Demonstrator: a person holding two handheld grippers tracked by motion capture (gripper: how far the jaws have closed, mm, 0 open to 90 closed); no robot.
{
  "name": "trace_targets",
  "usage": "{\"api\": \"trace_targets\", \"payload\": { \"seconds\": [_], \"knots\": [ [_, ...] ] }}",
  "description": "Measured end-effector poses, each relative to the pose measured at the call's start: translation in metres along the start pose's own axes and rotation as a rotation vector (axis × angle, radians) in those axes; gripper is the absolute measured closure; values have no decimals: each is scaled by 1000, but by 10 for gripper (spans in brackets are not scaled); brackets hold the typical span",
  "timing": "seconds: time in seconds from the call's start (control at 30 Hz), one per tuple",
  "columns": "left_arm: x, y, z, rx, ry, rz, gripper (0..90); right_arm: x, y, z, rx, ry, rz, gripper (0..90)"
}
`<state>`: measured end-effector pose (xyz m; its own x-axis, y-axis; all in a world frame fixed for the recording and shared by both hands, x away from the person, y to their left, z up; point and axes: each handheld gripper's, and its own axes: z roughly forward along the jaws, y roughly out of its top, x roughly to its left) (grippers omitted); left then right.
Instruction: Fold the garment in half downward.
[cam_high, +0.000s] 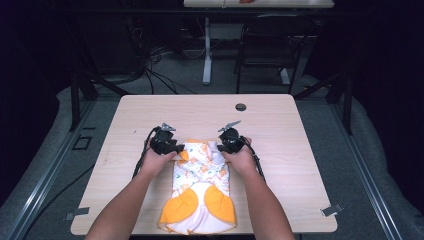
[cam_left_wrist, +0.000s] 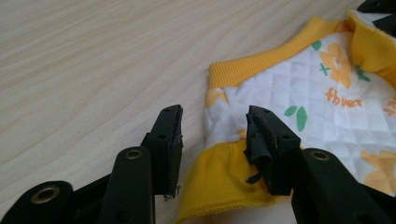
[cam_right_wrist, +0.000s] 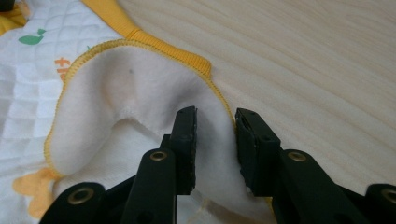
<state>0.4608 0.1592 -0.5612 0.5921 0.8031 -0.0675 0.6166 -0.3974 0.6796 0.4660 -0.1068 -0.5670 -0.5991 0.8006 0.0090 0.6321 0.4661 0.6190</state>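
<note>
While both jaws stand parted at the quilted white-and-orange flower-print garment on the bench, your left hand-held gripper and right hand-held gripper grasp nothing; you likely need to pinch its collar edges next.

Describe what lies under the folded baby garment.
The garment lies flat on the wooden table, whose bare top shows all around it. Whatever is beneath its layers is covered.

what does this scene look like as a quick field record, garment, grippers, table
garment: white quilted baby garment with orange trim and flower print, lying flat on the table
table: light wood table, cable hole near far edge
left gripper: jaws open, straddling the garment's edge
right gripper: jaws open, white lining of a folded-back flap between them
hands: one on each gripper, at the garment's far end
</note>
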Motion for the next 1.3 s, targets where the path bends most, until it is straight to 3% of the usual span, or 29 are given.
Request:
{"api": "trace_targets", "payload": {
  "seconds": [0.17,0.4,0.6,0.67,0.7,0.8,0.97,1.2,1.3],
  "knots": [
    [0,0,6,13,3,0,551,0,1,-1,11,-1,-9,695],
    [2,-2,12,39,6,-4,510,-4,-3,-1,-7,35,24,673],
    [4,-4,13,26,0,-8,480,-5,-3,-1,2,30,14,641],
    [4,-4,13,26,3,-5,483,-7,-4,-1,-2,41,37,638],
    [3,-4,12,28,-3,-6,493,-7,-4,-1,-2,42,38,639],
    [1,-4,12,29,-44,4,659,-7,-4,-1,-1,54,32,673],
    [1,-4,11,40,-66,10,777,-7,-4,-1,-7,89,38,785],
    [2,-4,11,45,-87,-33,831,-4,-4,-1,-6,100,26,861],
    [1,-3,10,44,-87,-28,837,-3,-2,-1,-4,90,23,868]
  ]
}}
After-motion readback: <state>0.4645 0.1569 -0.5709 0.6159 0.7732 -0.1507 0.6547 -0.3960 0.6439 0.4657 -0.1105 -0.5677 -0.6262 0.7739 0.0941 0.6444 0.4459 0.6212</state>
